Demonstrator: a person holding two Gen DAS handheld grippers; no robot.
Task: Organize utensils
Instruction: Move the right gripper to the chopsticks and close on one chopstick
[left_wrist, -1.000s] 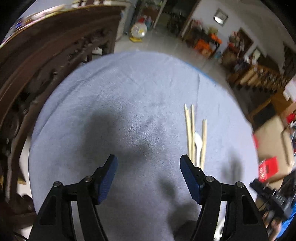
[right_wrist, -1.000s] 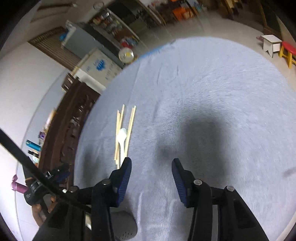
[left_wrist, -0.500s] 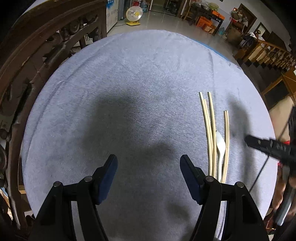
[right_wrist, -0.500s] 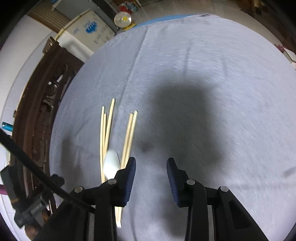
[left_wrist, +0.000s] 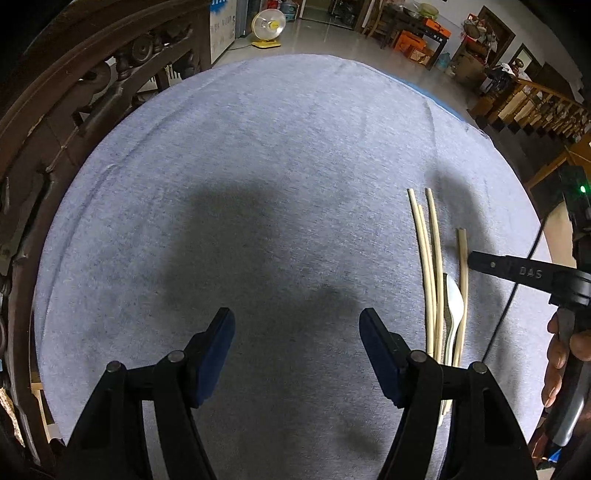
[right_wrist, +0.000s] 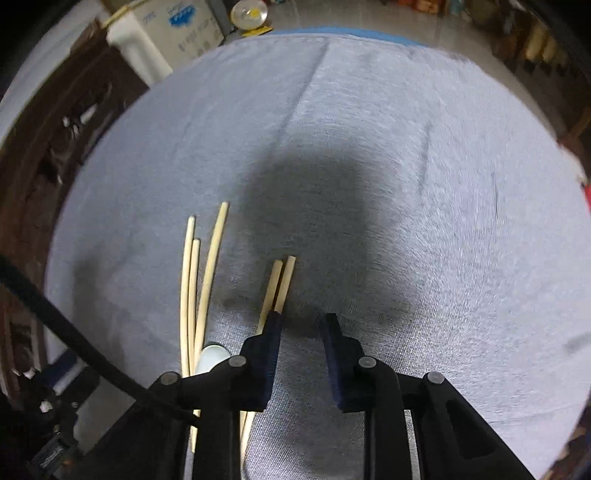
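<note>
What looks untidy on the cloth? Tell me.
The chopsticks lie loose, not paired: three fan apart on one side, and two sit apart from them, ends uneven. A white spoon is wedged among the sticks. Nothing looks spilled or broken.

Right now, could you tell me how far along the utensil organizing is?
Nothing looks sorted yet: the chopsticks and white spoon lie loose together on the grey cloth. The right gripper, closing but empty, hangs by the outer chopstick pair. The left gripper is open, holding nothing. All the sorting remains.
</note>
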